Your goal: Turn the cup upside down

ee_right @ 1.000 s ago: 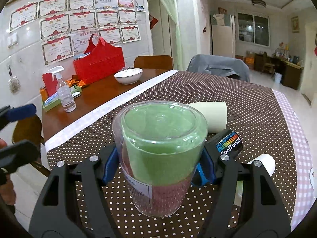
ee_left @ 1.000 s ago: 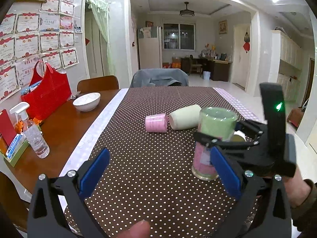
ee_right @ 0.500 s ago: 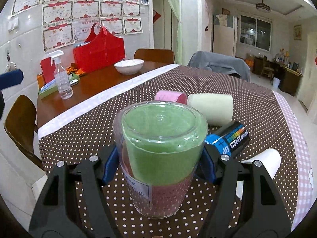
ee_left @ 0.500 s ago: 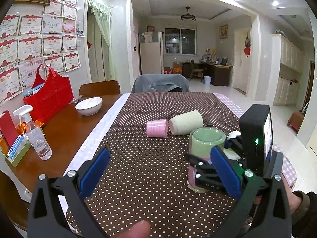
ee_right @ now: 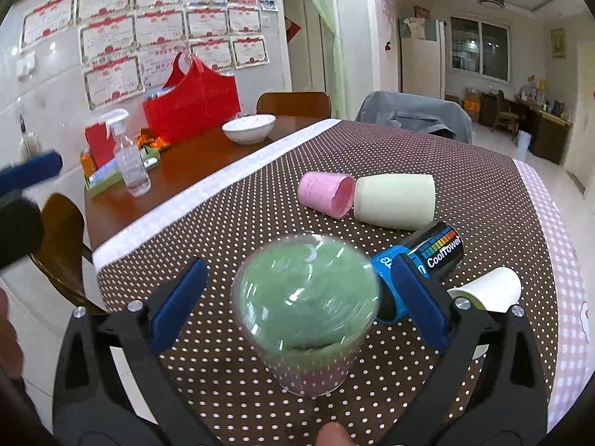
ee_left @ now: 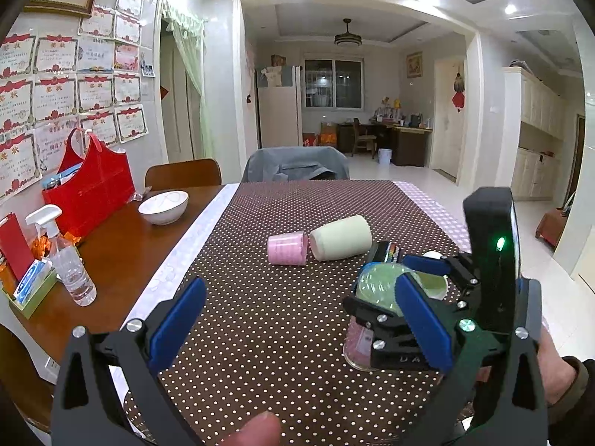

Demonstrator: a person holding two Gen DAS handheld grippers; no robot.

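Clear cup [ee_right: 306,319] inverted on dotted cloth [ee_right: 238,223], right tool [ee_right: 297,297] spread apart

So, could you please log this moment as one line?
right gripper: fingers open, astride cup | clear plastic cup holding green and pink cups: inverted on dotted tablecloth | left gripper: open, empty

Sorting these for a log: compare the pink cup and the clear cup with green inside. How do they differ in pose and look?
The pink cup lies on its side; the clear cup stands base-up between the right gripper pads. The pink cup is opaque; the clear cup shows green and pink inside. The pink cup touches the cream cup; the clear cup stands apart. Both rest on the dotted tablecloth.
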